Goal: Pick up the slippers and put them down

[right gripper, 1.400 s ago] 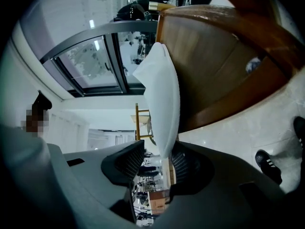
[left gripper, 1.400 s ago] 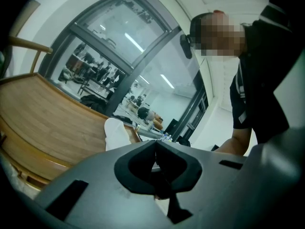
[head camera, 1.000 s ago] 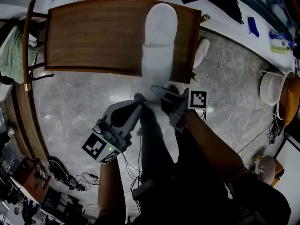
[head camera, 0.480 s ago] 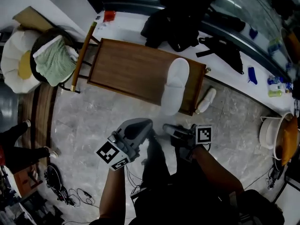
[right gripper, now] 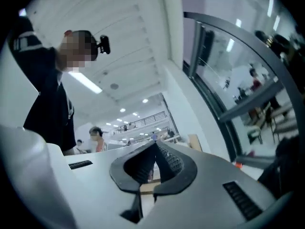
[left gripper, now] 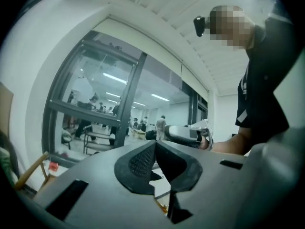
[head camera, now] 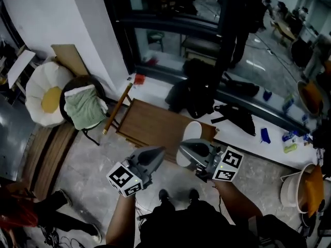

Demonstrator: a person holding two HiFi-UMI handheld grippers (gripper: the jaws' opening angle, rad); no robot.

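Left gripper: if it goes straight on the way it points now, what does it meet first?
Probably the glass wall: the left gripper, jaws shut and empty, points level at it. The right gripper sits just right of that line, though depth is unclear.

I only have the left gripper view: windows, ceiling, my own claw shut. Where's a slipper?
Observer: Head view shows one white slipper lying at the right end of the wooden table.
Operator: Is the right claw carrying anything?
Observer: No. The right claw has just been closing and is now shut, with nothing between its jaws.
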